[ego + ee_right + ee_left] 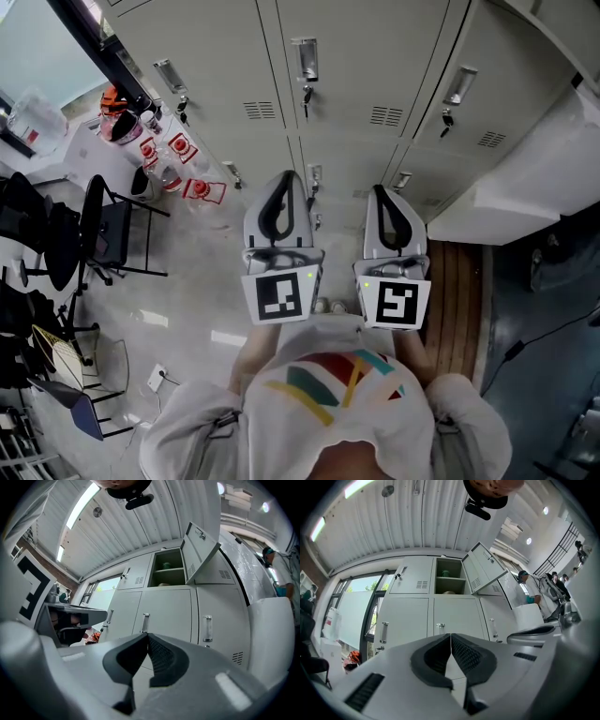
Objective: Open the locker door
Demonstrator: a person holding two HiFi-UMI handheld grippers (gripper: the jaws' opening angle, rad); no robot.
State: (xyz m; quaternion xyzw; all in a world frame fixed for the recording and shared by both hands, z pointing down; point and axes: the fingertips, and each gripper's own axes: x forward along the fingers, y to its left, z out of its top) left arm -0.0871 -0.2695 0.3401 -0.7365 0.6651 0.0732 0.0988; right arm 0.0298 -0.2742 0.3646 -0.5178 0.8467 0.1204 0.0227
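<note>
Both grippers are held close to the chest, side by side, and neither is at work yet. The left gripper (pixel 450 635) has its jaws pressed together with nothing between them, and so does the right gripper (pixel 146 635).

The lockers (pixel 356 56) stand at 12 o'clock from the person, a grey bank in rows. Each closed door (pixel 454 616) carries a short upright handle (pixel 441 628) near its left edge. High up, one open door (pixel 482 568) hangs out toward 2 o'clock and shows a shelved compartment (pixel 449 576). Which closed door is meant I cannot tell. The one dead ahead seems likeliest.

The step in hand looks like the approach. To do it well:
- Choose one gripper and spread its jaws before it reaches the handle, not against it.
- Keep the jaws level so the bar passes between the pads, then close on its middle.
- The open door suggests the hinges sit at 3 o'clock, so draw back in an arc toward that side, not straight out.
- Keep the idle gripper out of the door's path.
</note>
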